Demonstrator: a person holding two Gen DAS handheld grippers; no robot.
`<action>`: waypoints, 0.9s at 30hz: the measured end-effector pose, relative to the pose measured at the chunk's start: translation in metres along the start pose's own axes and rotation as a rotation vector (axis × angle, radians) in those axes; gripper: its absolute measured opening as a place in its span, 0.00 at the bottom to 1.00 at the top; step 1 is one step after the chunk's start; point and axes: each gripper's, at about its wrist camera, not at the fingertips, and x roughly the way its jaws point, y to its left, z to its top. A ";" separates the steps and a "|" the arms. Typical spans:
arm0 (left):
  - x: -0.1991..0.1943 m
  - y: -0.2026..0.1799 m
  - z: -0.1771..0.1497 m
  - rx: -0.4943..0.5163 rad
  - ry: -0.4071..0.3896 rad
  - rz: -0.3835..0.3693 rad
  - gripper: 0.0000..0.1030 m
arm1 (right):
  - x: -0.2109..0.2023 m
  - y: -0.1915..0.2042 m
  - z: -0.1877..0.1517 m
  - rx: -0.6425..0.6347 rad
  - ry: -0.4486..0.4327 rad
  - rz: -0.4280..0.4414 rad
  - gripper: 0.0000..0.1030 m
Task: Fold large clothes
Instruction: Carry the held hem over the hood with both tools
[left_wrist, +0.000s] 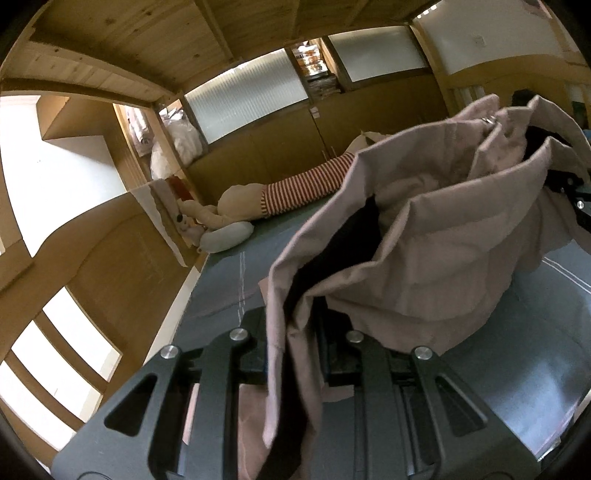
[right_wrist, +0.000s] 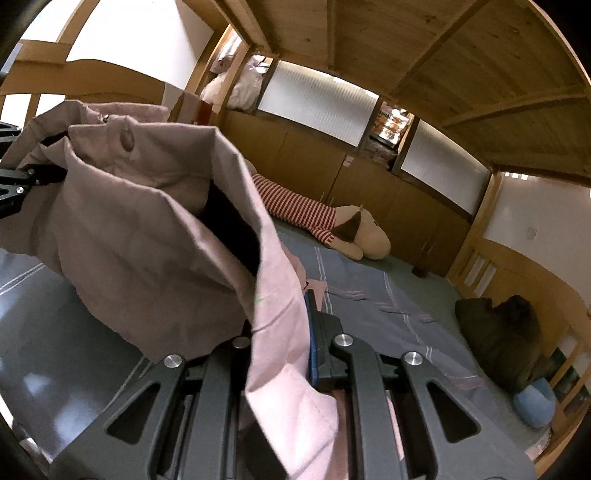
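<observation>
Hanging between my two tools, the garment (left_wrist: 436, 236) is up off the bed (left_wrist: 229, 280), strung roughly side to side, so its long axis runs from one tool across to the other. Both are equally near it, since each has an end: my left tool (left_wrist: 291, 354) is clamped on one edge, with cloth running down between its jaws, and my right tool (right_wrist: 284, 354) is clamped on the opposite edge in the same way. From the left wrist view the rest of the cloth lies up and to the right; from the right wrist view it lies up and to the left. Its lowest sag seems to hang just above the sheet, though I cannot tell whether it touches.

I judge the coming move turns on keeping that span taut and level before lowering it.

It is a pale pink-beige woven fabric, thin and creased, bunched in loose folds with a dark opening showing inside. A small button (right_wrist: 127, 140) sits near its top edge.
</observation>
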 end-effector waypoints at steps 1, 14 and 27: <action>0.003 0.001 0.002 -0.001 0.000 0.000 0.18 | 0.003 0.000 0.003 -0.014 0.002 -0.008 0.13; 0.055 0.020 0.037 -0.022 0.005 0.014 0.18 | 0.051 -0.005 0.044 -0.058 0.005 -0.031 0.13; 0.116 0.037 0.071 -0.066 -0.011 0.024 0.18 | 0.107 -0.016 0.082 -0.033 -0.017 -0.034 0.13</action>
